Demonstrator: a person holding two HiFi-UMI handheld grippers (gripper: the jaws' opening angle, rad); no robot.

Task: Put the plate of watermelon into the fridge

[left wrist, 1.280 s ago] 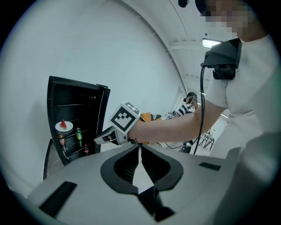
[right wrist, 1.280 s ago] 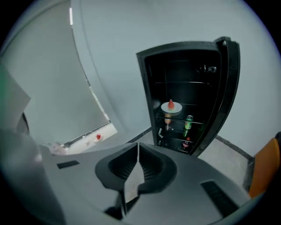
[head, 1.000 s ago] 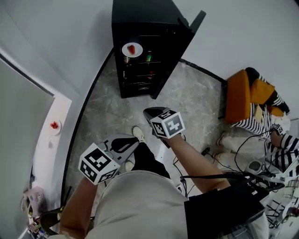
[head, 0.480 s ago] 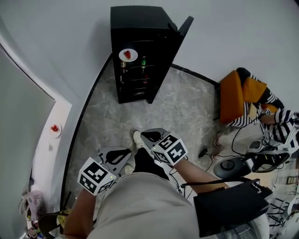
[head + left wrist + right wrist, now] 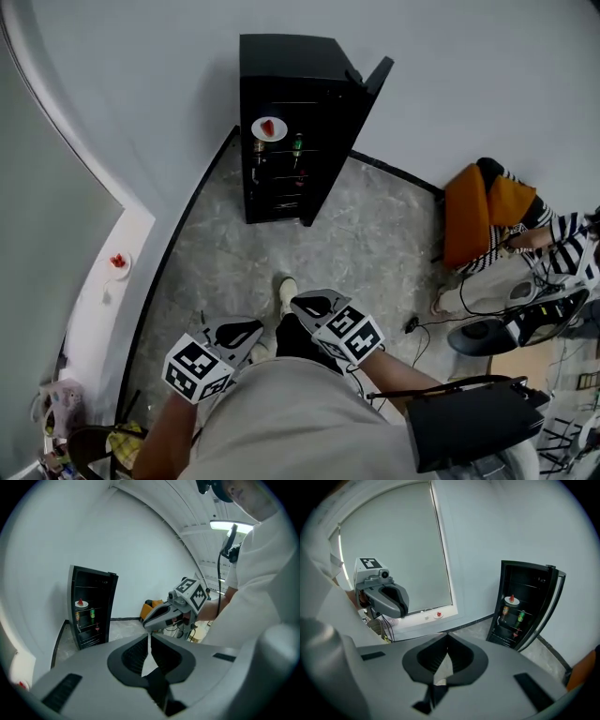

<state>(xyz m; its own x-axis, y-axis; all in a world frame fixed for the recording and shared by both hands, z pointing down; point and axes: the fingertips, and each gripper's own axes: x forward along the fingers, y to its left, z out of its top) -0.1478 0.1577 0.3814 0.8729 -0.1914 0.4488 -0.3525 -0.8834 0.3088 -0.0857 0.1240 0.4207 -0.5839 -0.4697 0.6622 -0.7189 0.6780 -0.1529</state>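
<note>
Obs: fridge [image 5: 286, 66] door open; plate of watermelon [image 5: 269, 128] on its top shelf. L claw [image 5: 247, 329] & R claw [image 5: 301, 303] both pressed together, nothing between, over floor [image 5: 375, 234], well apart from fridge.

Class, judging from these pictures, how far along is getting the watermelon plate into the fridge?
Done: a plate of watermelon sits high inside the fridge. In hand: nothing; the left tool and right tool are both shut and empty. Left: the door stands open; a second plate lies on the ledge.
</note>
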